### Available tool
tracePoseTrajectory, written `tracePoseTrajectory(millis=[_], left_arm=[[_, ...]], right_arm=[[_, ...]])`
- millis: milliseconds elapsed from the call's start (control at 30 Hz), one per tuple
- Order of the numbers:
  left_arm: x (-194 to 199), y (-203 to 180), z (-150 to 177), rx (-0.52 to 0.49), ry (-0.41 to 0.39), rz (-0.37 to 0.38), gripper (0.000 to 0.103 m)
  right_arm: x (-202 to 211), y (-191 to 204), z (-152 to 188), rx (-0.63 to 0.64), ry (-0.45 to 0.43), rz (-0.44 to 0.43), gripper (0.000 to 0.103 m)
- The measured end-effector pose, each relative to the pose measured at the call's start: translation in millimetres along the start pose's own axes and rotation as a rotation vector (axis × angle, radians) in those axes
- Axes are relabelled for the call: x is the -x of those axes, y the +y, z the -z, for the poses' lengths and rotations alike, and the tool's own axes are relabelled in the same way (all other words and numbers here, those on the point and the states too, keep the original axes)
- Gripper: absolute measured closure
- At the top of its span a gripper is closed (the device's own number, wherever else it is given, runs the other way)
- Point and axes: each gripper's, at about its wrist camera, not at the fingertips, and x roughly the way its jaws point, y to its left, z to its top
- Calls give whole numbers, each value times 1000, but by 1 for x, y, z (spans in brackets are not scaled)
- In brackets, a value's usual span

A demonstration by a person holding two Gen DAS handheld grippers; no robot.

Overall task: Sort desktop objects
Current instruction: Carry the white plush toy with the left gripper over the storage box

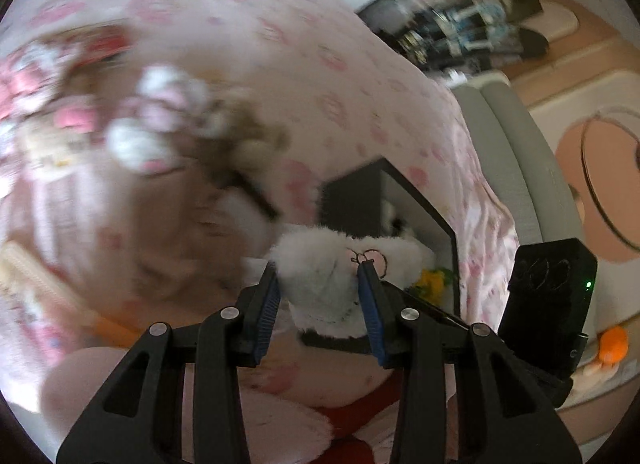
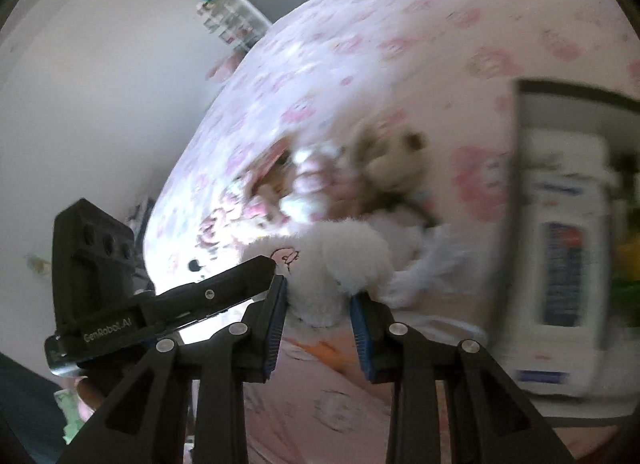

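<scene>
1. The left gripper (image 1: 324, 268) has its blue pads pressed into a white plush toy (image 1: 340, 264), jaws about half closed, the toy bulging out between them.
2. The right gripper (image 2: 320, 288) pinches the same white plush toy (image 2: 340, 264) between its pads, also about half closed; the left gripper (image 2: 160, 296) shows at 9 o'clock in the right wrist view, reaching the toy from the side.
3. At 1 o'clock of the toy in the left wrist view lies a dark open box (image 1: 400, 208) with a yellow item (image 1: 432, 282) inside.
4. At 10 o'clock a blurred heap of small plush toys (image 1: 172, 120) lies on the pink patterned bedspread (image 1: 280, 24).
5. In the right wrist view a white carton (image 2: 564, 244) fills 3 o'clock, close beside the toy.
6. A grey padded edge (image 1: 508, 144) borders the bed at 2 o'clock.
</scene>
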Motion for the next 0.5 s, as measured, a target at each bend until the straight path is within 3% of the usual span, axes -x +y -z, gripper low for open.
tracePoseTrajectory(millis=[333, 500], left_arm=[[-110, -118, -8, -114, 134, 61, 65], [-171, -150, -6, -114, 196, 62, 65]], right_arm=[[96, -105, -11, -42, -121, 182, 76], [117, -164, -17, -63, -150, 200, 76]])
